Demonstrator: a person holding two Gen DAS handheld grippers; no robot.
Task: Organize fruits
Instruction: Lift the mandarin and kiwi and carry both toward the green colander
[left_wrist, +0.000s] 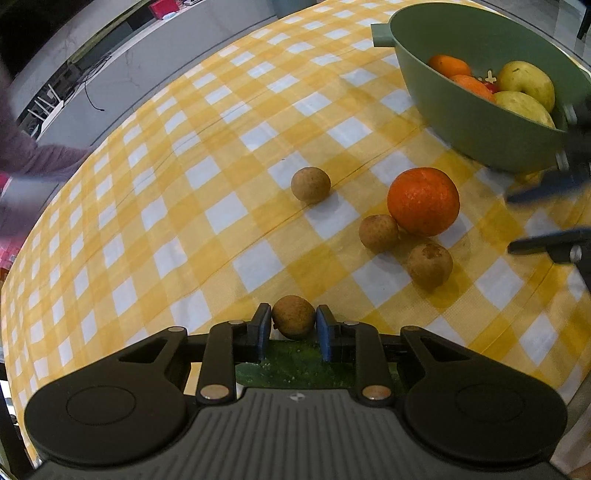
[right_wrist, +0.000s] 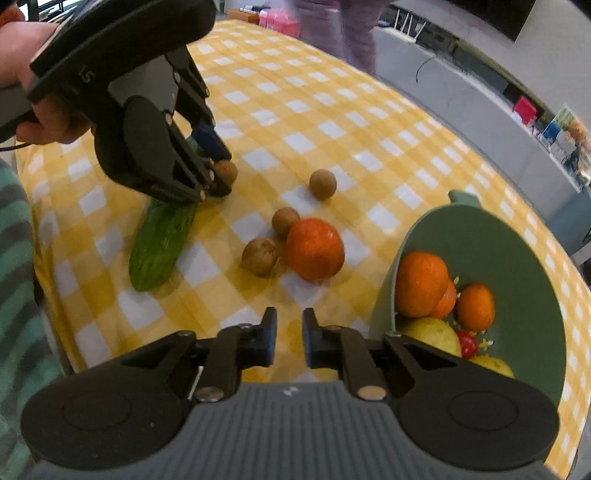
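**A:** What did my left gripper (left_wrist: 294, 325) have?

**B:** It was clamped on a small brown fruit (left_wrist: 293, 317), one blue pad against each side, right above the cucumber (right_wrist: 162, 240) that lay on the checked tablecloth (left_wrist: 221, 177). From the right wrist camera I saw the same grip, with a hand (right_wrist: 40, 122) behind the tool.

**A:** And my right gripper (right_wrist: 289, 338)?

**B:** Its jaws stood a little apart with nothing between them, only cloth showing through the gap. It hung over the near edge of the table, just beside the green bowl (right_wrist: 517, 240).

**A:** Where were the loose fruits?

**B:** An orange (left_wrist: 423, 201) sat in the middle of the cloth, one brown fruit (left_wrist: 379, 232) touching it and a second (left_wrist: 429, 265) just beside it. A third (left_wrist: 310, 184) lay apart, farther out.

**A:** And the bowl?

**B:** I counted oranges (right_wrist: 421, 284), yellow-green fruits (left_wrist: 526, 81) and a small red one (right_wrist: 467, 345) inside. Beyond the table I saw a grey counter (right_wrist: 480, 107) and someone in a purple garment (right_wrist: 354, 33), blurred.
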